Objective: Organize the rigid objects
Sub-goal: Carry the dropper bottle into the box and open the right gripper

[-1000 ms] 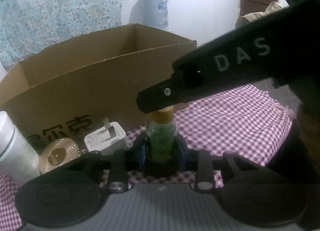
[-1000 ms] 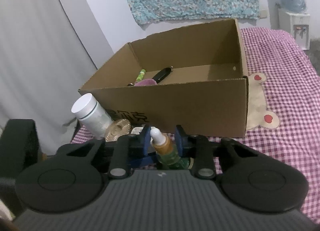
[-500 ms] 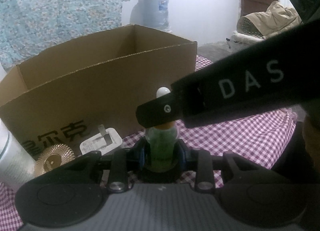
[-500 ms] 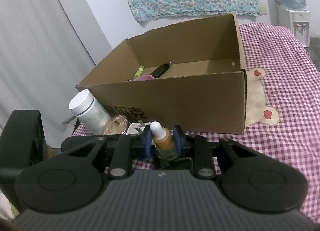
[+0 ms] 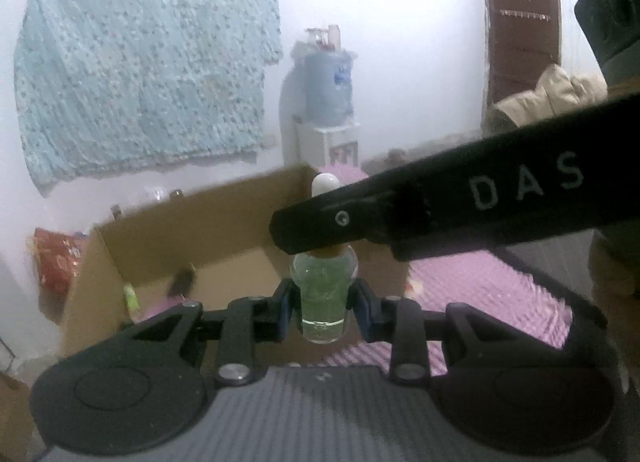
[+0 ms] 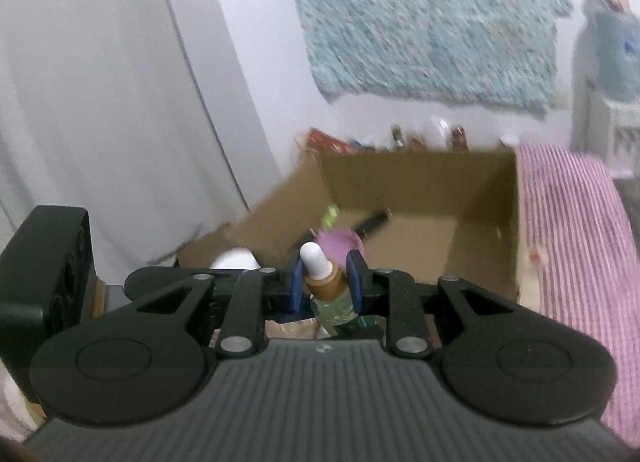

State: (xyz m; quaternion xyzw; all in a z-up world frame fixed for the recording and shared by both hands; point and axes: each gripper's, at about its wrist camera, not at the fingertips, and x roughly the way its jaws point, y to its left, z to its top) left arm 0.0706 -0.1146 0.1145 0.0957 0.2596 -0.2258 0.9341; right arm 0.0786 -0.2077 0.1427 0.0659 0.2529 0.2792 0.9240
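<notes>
The bottle [image 5: 323, 294] is small, stiff, smooth glass with green liquid and a dropper cap, so it looks light, slippery and breakable, best gripped low on the body and at the gold collar: the left tongs [image 5: 322, 310] are clamped on its body, the right tongs [image 6: 325, 286] on its neck. A second ago it sat low in front of the box [image 6: 436, 197]; now it hangs raised at the near rim, above the bed, views blurred

Blue floral cloth [image 5: 144, 81] on wall, water dispenser [image 5: 326, 101] beside
</notes>
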